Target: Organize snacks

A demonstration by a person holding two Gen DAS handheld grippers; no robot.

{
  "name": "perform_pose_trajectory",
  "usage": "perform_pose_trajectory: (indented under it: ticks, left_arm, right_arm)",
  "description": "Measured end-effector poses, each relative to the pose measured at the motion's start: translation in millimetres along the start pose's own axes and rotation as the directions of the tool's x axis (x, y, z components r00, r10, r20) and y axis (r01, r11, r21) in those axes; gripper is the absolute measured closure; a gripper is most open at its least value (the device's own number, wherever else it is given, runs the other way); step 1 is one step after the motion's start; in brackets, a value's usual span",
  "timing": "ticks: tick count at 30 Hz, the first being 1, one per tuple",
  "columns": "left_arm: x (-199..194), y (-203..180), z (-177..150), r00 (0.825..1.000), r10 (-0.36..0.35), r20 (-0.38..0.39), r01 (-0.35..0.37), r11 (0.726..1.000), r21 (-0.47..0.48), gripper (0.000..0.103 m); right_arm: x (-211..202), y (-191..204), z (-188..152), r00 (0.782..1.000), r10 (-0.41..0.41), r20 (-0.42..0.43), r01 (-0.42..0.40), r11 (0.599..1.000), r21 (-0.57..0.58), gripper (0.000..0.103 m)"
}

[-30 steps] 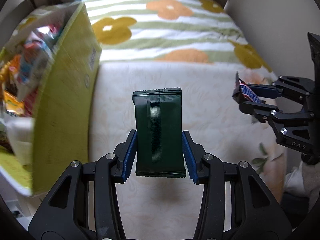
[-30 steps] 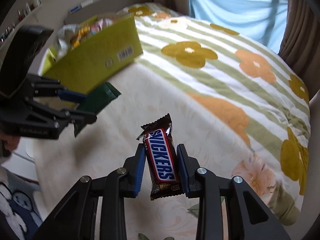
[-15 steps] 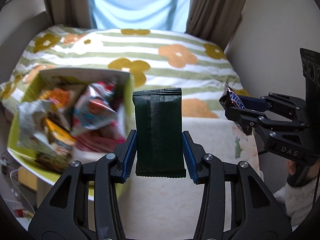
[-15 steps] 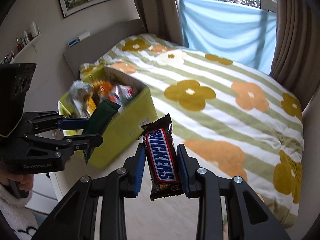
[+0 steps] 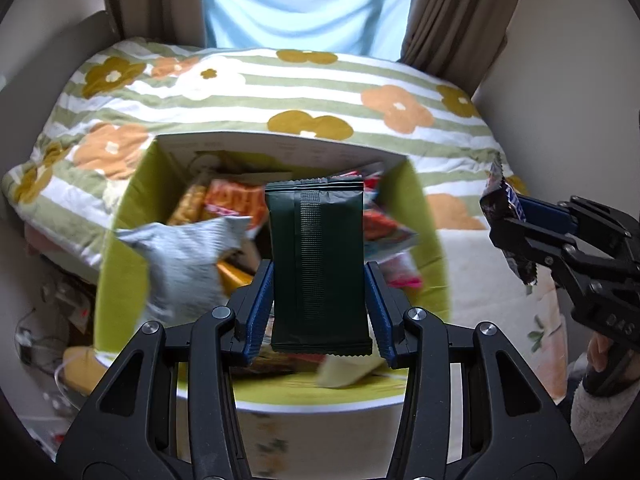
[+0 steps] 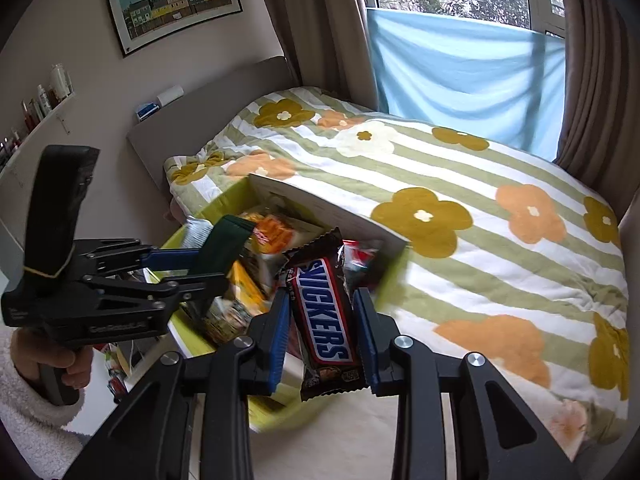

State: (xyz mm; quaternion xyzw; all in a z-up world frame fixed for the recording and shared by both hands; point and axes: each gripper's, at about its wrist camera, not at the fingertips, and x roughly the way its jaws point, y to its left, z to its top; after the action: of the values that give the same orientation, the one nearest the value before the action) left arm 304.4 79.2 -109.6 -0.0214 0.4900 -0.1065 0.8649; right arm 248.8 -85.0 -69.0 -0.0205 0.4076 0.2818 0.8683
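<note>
The left tongs clench a dark green packet upright, directly above the open yellow-green box crowded with snacks. The right tongs grip a Snickers bar beside them, over the box's near rim. The bed lies open beyond.

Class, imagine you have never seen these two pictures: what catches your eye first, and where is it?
First, the Snickers bar clamped upright in the right gripper, and the dark green packet clamped in the left gripper. Behind both sits the yellow-green box, crammed with bright snack bags, on the flowered bedspread.
</note>
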Motion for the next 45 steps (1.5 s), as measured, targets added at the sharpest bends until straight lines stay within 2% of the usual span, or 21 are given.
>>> perform_pose_trajectory:
  ticks: [4, 6, 8, 10, 13, 20, 24, 26, 27, 28, 33, 37, 42, 45]
  left_arm:
    - [12.2, 23.3, 2.8, 0.999, -0.025, -0.037, 0.025, 0.999, 0.021, 0.062]
    - [16.5, 31.8, 4.7, 0.997, -0.054, -0.047, 0.056, 0.998, 0.036, 0.054]
    - [19.2, 37.0, 6.6, 0.996, -0.071, -0.051, 0.074, 0.996, 0.053, 0.001]
    - [13.6, 42.8, 6.7, 0.997, -0.073, -0.007, 0.073, 0.995, 0.061, 0.000]
    - [12.2, 50.6, 3.3, 0.997, -0.077, -0.029, 0.078, 0.994, 0.074, 0.000]
    - [5.4, 58.6, -14.0, 0.999, -0.022, -0.033, 0.025, 0.995, 0.098, 0.000]
    - [-1.4, 62.0, -19.0, 1.000, -0.001, -0.029, 0.004, 0.994, 0.107, 0.000]
    - [-4.5, 66.4, -20.8, 1.000, 0.012, -0.024, -0.009, 0.994, 0.105, 0.000]
    - [-5.4, 69.1, -21.7, 1.000, 0.016, -0.021, -0.014, 0.995, 0.101, 0.000]
    - [-5.7, 70.7, -22.2, 1.000, 0.019, -0.021, -0.016, 0.995, 0.098, 0.001]
    - [-4.6, 73.3, -25.0, 0.999, 0.028, -0.024, -0.025, 0.993, 0.115, 0.001]
    - [-11.8, 67.8, -27.7, 0.999, 0.038, -0.007, -0.036, 0.991, 0.131, 0.001]
    - [-36.3, 51.9, -30.1, 0.998, 0.047, 0.047, -0.053, 0.990, 0.130, 0.001]
    - [-60.7, 39.6, -32.7, 0.993, 0.065, 0.100, -0.077, 0.989, 0.127, 0.001]
  right_arm:
    - [18.8, 22.4, 2.5, 1.000, -0.020, -0.004, 0.020, 0.999, 0.041, 0.074]
    - [25.5, 29.4, 1.7, 0.999, -0.033, -0.004, 0.033, 0.998, 0.062, 0.074]
    - [32.5, 34.1, 0.5, 0.999, -0.052, -0.014, 0.053, 0.995, 0.083, 0.074]
    - [39.4, 36.9, -1.2, 0.995, -0.092, -0.038, 0.096, 0.990, 0.105, 0.074]
    - [43.0, 38.3, -3.9, 0.990, -0.127, -0.061, 0.134, 0.983, 0.123, 0.074]
    - [55.8, 37.4, -10.6, 0.984, -0.144, -0.109, 0.161, 0.974, 0.162, 0.074]
    - [65.7, 37.2, -7.4, 0.986, -0.121, -0.112, 0.140, 0.972, 0.189, 0.073]
    - [70.1, 38.6, -5.2, 0.986, -0.120, -0.119, 0.141, 0.973, 0.182, 0.048]
    - [71.0, 41.7, -4.2, 0.983, -0.147, -0.114, 0.165, 0.972, 0.167, 0.017]
    - [70.3, 44.5, -4.3, 0.981, -0.165, -0.105, 0.180, 0.972, 0.150, 0.000]
    - [68.3, 44.5, -19.1, 0.967, -0.230, -0.108, 0.245, 0.957, 0.154, 0.000]
    - [59.6, 38.0, -29.2, 0.970, -0.223, -0.092, 0.238, 0.945, 0.223, 0.000]
    - [36.3, 46.7, -23.1, 0.972, -0.233, -0.041, 0.236, 0.948, 0.213, 0.000]
    - [8.6, 52.5, -19.7, 0.969, -0.248, -0.007, 0.243, 0.944, 0.223, 0.000]
